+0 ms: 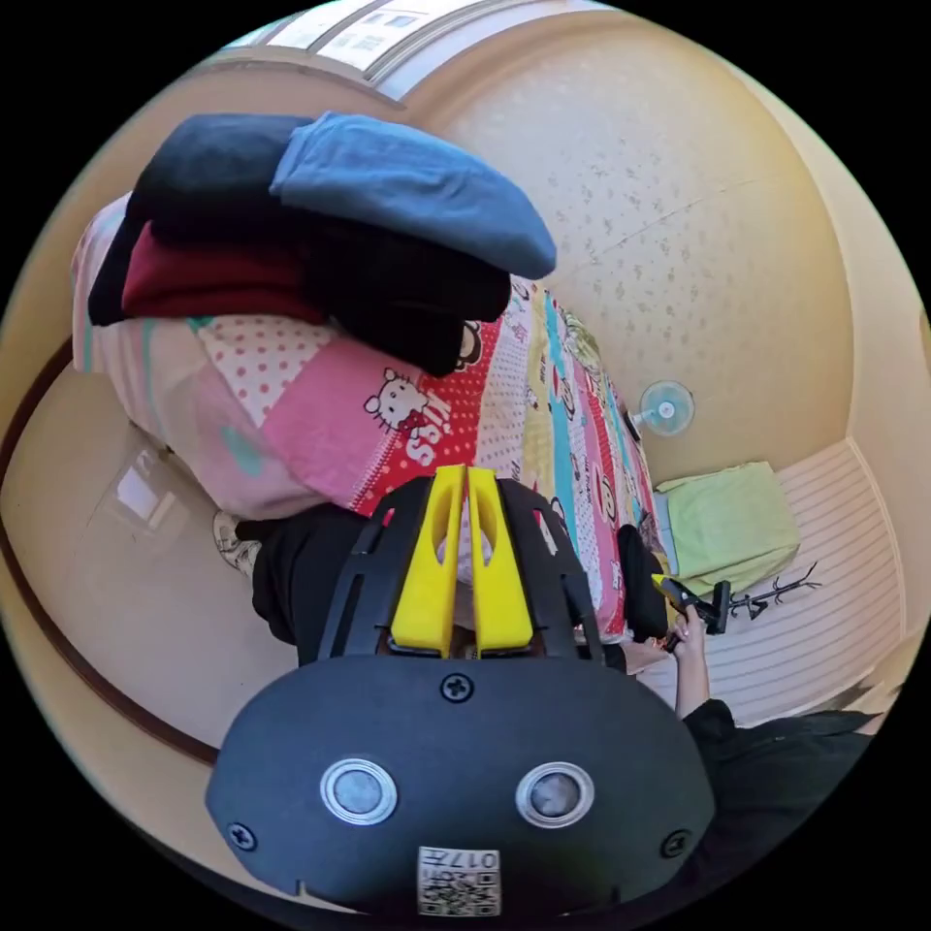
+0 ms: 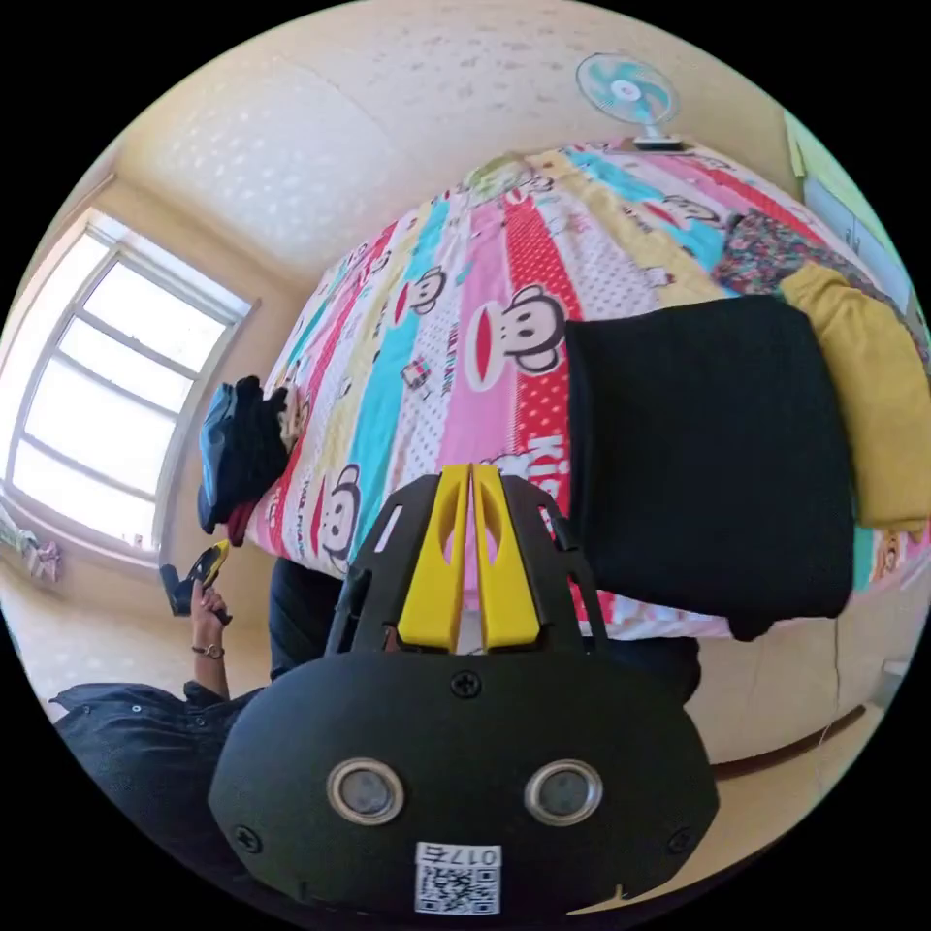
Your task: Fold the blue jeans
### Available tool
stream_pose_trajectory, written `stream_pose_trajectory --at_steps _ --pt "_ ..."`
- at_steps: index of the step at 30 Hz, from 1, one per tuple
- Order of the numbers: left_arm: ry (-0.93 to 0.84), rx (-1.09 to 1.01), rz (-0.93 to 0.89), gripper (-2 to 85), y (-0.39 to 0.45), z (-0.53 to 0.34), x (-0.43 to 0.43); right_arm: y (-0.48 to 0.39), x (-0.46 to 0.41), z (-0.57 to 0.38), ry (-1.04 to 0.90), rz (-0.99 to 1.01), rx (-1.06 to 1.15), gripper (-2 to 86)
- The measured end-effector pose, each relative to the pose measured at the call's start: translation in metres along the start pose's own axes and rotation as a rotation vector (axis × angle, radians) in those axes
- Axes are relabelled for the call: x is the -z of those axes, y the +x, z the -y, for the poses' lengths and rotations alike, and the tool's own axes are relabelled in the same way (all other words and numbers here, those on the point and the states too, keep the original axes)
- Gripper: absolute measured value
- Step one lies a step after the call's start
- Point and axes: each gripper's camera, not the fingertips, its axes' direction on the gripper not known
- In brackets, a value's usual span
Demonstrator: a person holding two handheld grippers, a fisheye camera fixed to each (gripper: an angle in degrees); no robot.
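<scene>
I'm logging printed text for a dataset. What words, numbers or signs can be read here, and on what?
"kiss": white letters on a red dotted patch of the colourful cartoon bedsheet; the folded black garment cuts it off in the right gripper view.
Small lettering beside the monkey prints: too small to read.
White code sticker: characters too small to trust.

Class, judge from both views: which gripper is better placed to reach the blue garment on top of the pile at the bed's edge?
Left, probably. The left gripper, jaws together and empty, faces the blue garment on the pile; the right gripper faces a black garment farther along the bed.
</scene>
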Motion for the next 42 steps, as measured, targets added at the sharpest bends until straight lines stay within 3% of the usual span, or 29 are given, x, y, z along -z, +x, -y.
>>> stream_pose_trajectory --at_steps 6,9,12,17,18,20,22,25,29,31,36,40,42 --pt "0.198 0.036 -0.026 6.4 -0.051 0.024 0.066 -0.138 -0.159 0.017 -0.332 0.168 0.302 7.3" --pt "0.307 -0.049 -0.022 8.1 -0.051 0.068 0.106 -0.228 -0.188 0.061 -0.305 0.196 0.466 9.2" --pt "0.378 -0.087 0.098 8.3 -0.047 0.116 0.124 -0.332 -0.214 0.097 -0.258 0.262 0.619 10.6" --pt "0.269 -0.078 0.132 10.1 -0.066 0.175 0.07 -0.452 -0.278 0.105 -0.148 0.179 0.699 13.9" --pt "0.184 -0.054 0.119 9.6 -0.073 0.182 0.041 -0.464 -0.305 0.101 -0.169 0.163 0.701 13.5" --pt "0.26 -0.052 0.118 7.6 -0.069 0.168 0.036 -0.471 -0.351 0.09 -0.303 0.172 0.71 10.6" --pt "0.26 -0.05 0.078 2.6 -0.051 0.154 0.043 -0.461 -0.367 0.078 -0.345 0.225 0.684 6.0" --pt "0.19 -0.307 -0.212 1.2 0.007 0.142 0.052 -0.408 -0.311 0.072 -0.159 0.422 0.583 3.2" --pt "0.117 -0.569 -0.421 0.5 0.121 0.118 0.038 -0.323 -0.189 0.061 0.083 0.503 0.636 2.1" --pt "0.005 -0.752 -0.485 0.5 0.21 0.083 -0.002 -0.283 -0.14 0.041 0.194 0.435 0.644 2.0" --pt "-0.257 -0.887 -0.565 0.3 0.313 -0.03 -0.13 -0.119 -0.053 -0.054 0.431 0.104 0.377 2.6" --pt "-0.56 -0.785 -0.558 4.0 0.302 -0.135 -0.239 0.006 -0.047 -0.12 0.372 -0.239 -0.017 4.1" --pt "-0.671 -0.686 -0.558 5.0 0.278 -0.168 -0.267 0.067 -0.059 -0.16 0.232 -0.412 -0.187 5.6"
